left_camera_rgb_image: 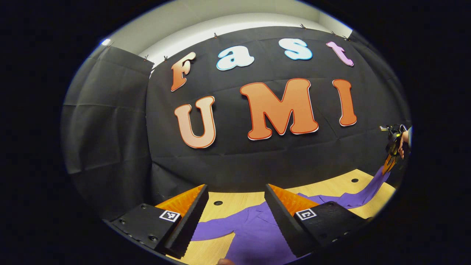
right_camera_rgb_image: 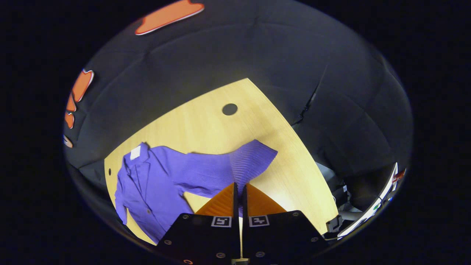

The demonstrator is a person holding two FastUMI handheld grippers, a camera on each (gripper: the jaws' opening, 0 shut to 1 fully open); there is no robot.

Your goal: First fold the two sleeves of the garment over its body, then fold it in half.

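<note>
Wood table [right_camera_rgb_image: 206, 125], right gripper [right_camera_rgb_image: 239, 193] pinching sleeve [right_camera_rgb_image: 243, 163]

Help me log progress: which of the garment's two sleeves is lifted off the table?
The sleeve pinched in the right gripper is lifted; the other sleeve, by the open left gripper, lies flat on the table.

You have no word or number you can read on the things here. The purple garment [right_camera_rgb_image: 158, 173] carries a small white tag [right_camera_rgb_image: 135, 152] at its collar, too small for you to make out any print on it. Nearer to you than the garment, your left gripper [left_camera_rgb_image: 236, 187] bears two square black-and-white markers [left_camera_rgb_image: 169, 215], one behind each jaw; they show block patterns, not letters or digits. Your right gripper [right_camera_rgb_image: 240, 186] bears a like pair [right_camera_rgb_image: 220, 221] side by side.
</note>
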